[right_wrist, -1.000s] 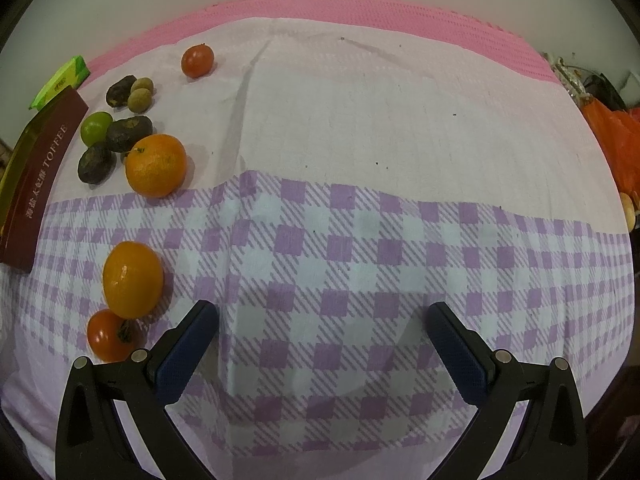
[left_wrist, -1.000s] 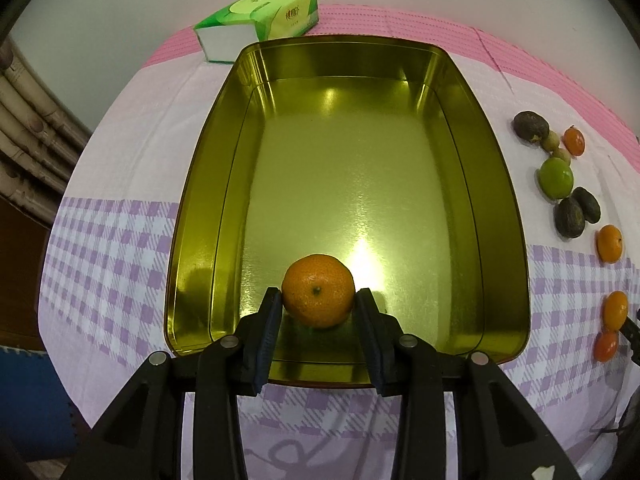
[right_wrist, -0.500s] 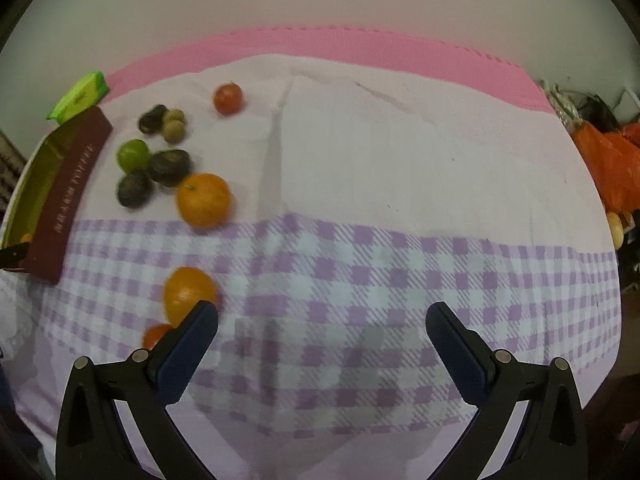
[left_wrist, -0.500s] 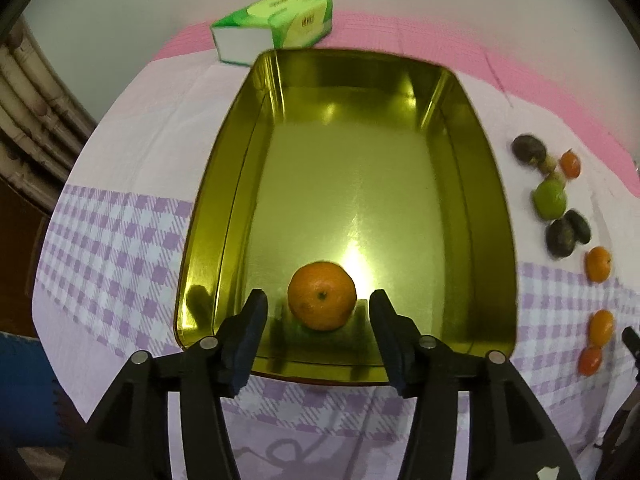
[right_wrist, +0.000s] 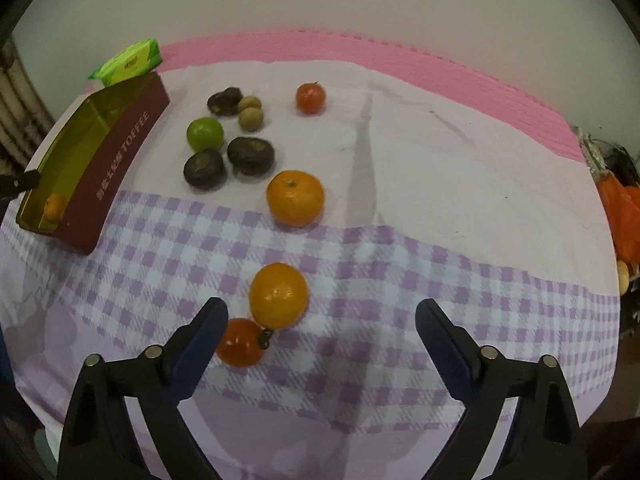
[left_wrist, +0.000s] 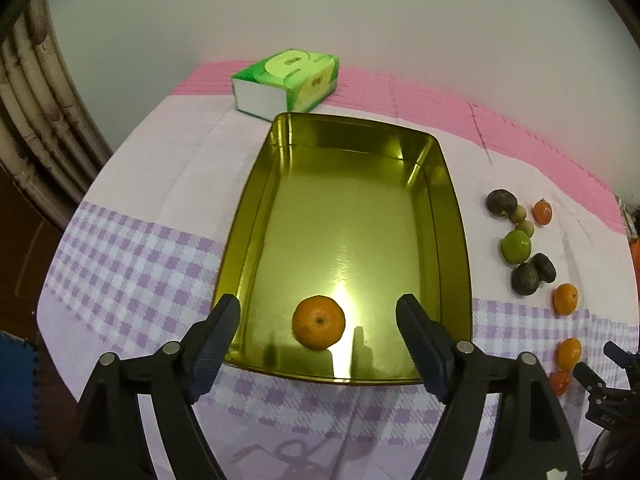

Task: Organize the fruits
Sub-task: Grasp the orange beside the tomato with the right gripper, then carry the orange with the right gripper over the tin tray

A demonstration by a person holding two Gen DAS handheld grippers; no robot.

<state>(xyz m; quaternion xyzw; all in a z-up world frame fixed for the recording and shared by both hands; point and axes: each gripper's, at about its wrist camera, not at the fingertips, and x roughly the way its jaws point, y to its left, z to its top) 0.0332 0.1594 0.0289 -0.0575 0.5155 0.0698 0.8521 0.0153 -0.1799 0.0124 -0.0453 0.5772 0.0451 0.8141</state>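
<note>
- The left gripper [left_wrist: 318, 314] has just been opening its jaws; they stand apart over the orange [left_wrist: 318, 322], touching nothing
- That orange lies loose at the near end of the gold tin [left_wrist: 460, 240]
- The right gripper [right_wrist: 322, 316] has jaws spread wide, lately narrowing a little, empty, above another orange [right_wrist: 278, 295] and a tomato [right_wrist: 240, 342] on the checked cloth [right_wrist: 400, 280]
- Dark fruits [right_wrist: 251, 155] and a lime [right_wrist: 205, 133] lie beside the tin

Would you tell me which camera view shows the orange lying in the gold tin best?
The left wrist view: the orange lies whole and unobstructed on the floor of the gold tin, seen from above. In the right wrist view only a small part of it peeks over the tin's wall at the far left.
</note>
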